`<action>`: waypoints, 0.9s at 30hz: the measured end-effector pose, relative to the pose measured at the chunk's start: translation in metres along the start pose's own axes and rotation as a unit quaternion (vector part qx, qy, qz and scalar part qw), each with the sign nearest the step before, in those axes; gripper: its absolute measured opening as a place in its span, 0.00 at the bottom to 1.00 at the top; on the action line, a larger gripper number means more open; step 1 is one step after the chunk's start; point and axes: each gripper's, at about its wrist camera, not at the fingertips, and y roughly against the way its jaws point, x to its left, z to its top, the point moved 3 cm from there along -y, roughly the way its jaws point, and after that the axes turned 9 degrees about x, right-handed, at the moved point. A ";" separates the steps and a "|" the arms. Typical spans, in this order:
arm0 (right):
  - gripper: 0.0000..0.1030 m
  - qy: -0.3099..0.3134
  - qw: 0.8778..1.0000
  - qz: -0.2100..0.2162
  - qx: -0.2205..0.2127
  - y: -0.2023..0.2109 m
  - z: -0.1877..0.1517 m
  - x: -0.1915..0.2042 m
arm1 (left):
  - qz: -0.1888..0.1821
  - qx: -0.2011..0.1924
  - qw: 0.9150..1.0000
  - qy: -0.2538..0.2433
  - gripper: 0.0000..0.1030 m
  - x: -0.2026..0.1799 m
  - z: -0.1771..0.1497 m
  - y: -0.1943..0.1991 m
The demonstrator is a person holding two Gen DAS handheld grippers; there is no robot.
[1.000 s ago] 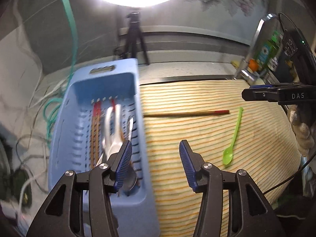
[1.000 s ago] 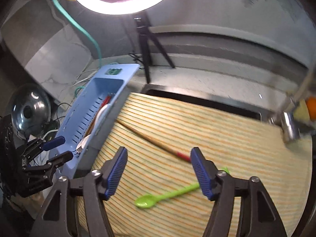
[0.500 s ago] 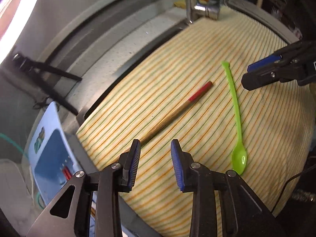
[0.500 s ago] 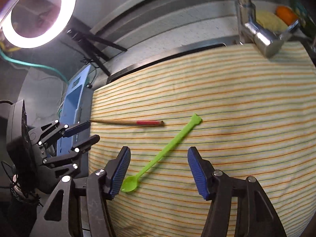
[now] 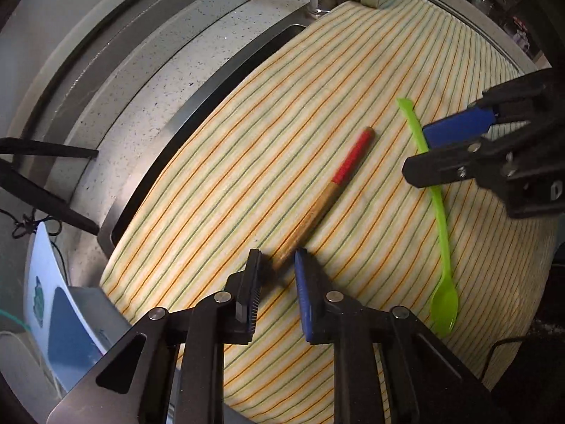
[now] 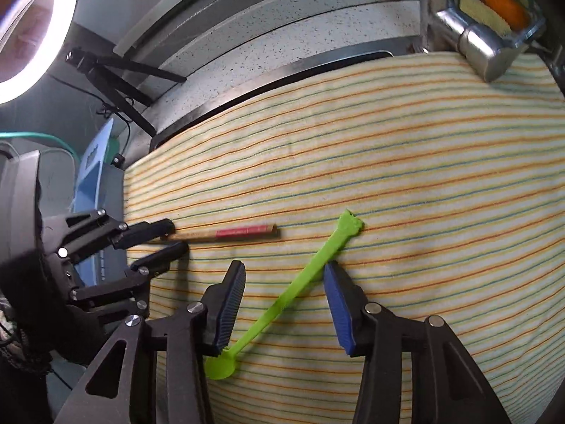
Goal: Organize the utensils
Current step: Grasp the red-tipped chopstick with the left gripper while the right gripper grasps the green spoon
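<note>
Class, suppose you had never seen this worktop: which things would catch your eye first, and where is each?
The bright green spoon lies slantwise on the striped cloth, between the closing right tongs, which are not yet pressing it. Beside it lies a wooden chopstick with a red band, its plain end between the closing left tongs. A glowing ring light stands at the far left.

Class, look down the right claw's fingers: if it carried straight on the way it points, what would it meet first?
Most likely the green spoon, whose handle lies between the closing right claw fingers, resting on the striped cloth. Depth is unclear.
</note>
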 end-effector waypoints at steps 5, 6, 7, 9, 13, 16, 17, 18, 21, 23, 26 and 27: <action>0.18 0.025 0.999 -0.036 0.007 -0.005 0.003 0.000 | -0.011 -0.006 1.000 0.008 0.11 -0.003 0.011 0.001; 0.17 0.021 0.999 -0.031 0.008 -0.004 0.003 -0.001 | -0.011 -0.006 1.000 0.007 0.11 -0.004 0.012 0.001; 0.17 0.015 1.000 -0.023 0.008 -0.003 0.004 -0.003 | -0.011 -0.005 1.000 0.007 0.10 -0.005 0.012 0.000; 0.18 0.002 1.000 0.005 0.008 0.000 0.004 -0.006 | -0.010 -0.004 1.000 0.008 0.10 -0.007 0.013 0.000; 0.19 -0.004 1.000 0.017 0.020 -0.005 0.004 -0.005 | -0.034 -0.006 0.998 0.046 0.10 -0.011 0.006 0.005; 0.19 0.025 0.999 -0.012 0.019 -0.010 0.006 0.008 | -0.039 -0.008 0.997 0.067 0.10 -0.011 -0.001 0.006; 0.18 0.035 0.999 -0.023 0.020 -0.011 0.006 0.010 | -0.040 -0.010 0.997 0.073 0.10 -0.012 -0.004 0.006; 0.18 0.042 0.999 -0.028 0.021 -0.012 0.006 0.012 | -0.042 -0.010 0.996 0.079 0.10 -0.013 -0.006 0.006; 0.13 0.057 0.997 -0.041 0.025 -0.013 0.007 0.014 | -0.046 -0.014 0.993 0.103 0.10 -0.017 -0.017 0.009; 0.12 0.061 0.997 -0.038 0.028 -0.013 0.008 0.012 | -0.048 -0.016 0.992 0.119 0.10 -0.018 -0.026 0.010; 0.11 0.069 0.996 -0.039 0.028 -0.012 0.008 0.009 | -0.053 -0.019 0.987 0.149 0.10 -0.022 -0.040 0.013; 0.10 0.077 0.996 -0.042 0.028 -0.012 0.007 0.009 | -0.055 -0.020 0.986 0.157 0.10 -0.025 -0.043 0.014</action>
